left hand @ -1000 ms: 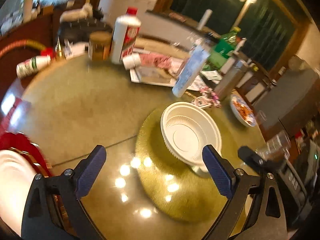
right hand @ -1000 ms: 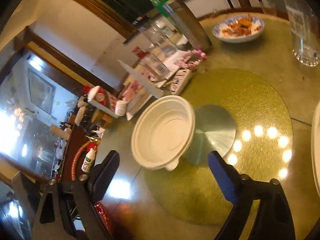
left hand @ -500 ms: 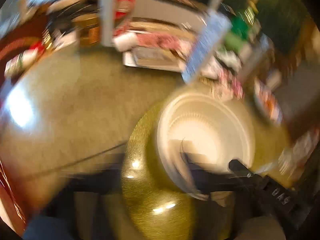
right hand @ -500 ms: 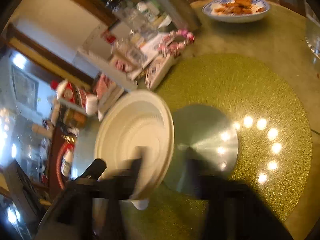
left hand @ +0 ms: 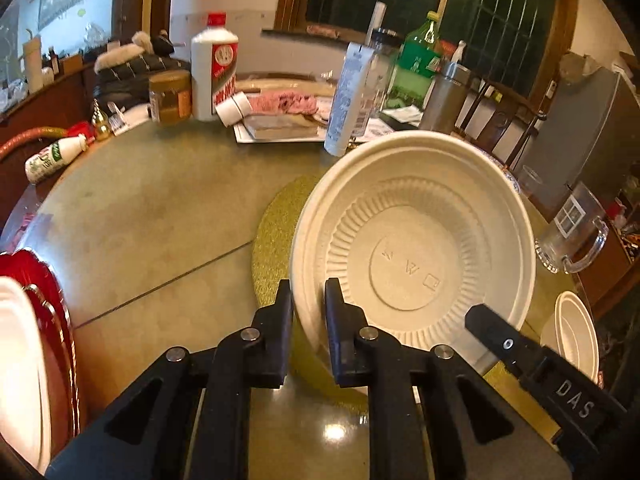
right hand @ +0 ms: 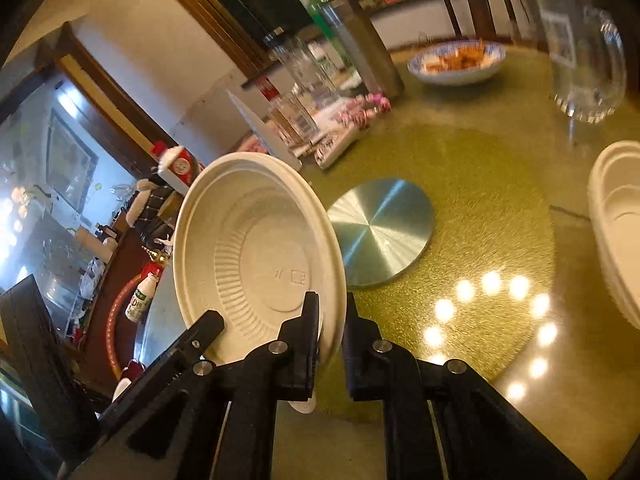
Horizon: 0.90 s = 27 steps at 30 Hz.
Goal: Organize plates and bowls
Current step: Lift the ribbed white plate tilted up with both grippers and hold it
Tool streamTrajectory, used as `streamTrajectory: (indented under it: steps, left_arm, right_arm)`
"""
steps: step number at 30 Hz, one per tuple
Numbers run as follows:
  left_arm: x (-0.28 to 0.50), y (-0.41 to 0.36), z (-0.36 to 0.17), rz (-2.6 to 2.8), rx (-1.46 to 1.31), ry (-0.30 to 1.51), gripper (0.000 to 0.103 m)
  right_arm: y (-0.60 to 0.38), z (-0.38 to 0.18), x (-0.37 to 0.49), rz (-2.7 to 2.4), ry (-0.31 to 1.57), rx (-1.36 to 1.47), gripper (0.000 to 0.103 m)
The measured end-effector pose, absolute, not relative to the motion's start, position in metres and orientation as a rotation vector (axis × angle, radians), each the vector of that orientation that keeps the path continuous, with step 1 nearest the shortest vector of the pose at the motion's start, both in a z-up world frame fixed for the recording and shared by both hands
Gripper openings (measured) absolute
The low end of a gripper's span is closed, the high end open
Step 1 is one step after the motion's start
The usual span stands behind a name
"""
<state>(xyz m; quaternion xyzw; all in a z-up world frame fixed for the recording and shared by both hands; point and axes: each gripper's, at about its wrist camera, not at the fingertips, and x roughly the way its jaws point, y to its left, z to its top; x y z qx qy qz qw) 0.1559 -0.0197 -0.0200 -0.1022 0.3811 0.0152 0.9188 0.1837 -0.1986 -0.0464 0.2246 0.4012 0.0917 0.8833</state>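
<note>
White disposable bowl is clamped at its rim by both left tongs and right tongs, tilted above the gold mat, frame centre. More white bowls at lower right are left unstacked; sorting is judged barely started.

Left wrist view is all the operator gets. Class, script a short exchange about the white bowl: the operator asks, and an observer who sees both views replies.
Operator: My left gripper is shut on the white bowl. Does the right one have it?
Observer: Yes. The right gripper is shut on the rim, one finger inside the bowl and one outside.
Operator: The bowl blocks my view. What is behind it?
Observer: A brushed metal disc lies bare at the middle of the gold mat.
</note>
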Motion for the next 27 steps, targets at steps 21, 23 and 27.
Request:
streamTrajectory:
  steps: [21,23,27]
  left_arm:
    - [0.144,-0.018,-0.026,0.026,-0.19,0.671,0.015]
    - [0.143,-0.018,-0.025,0.026,-0.188,0.67,0.015]
    - [0.143,-0.018,-0.026,0.027,-0.187,0.673,0.015]
  right_arm:
    - [-0.181,-0.037,0.165,0.166,0.701,0.298,0.011]
    - [-0.181,-0.037,0.165,0.166,0.697,0.295,0.011]
    - [-0.18,-0.038,0.165,0.163,0.699,0.291,0.011]
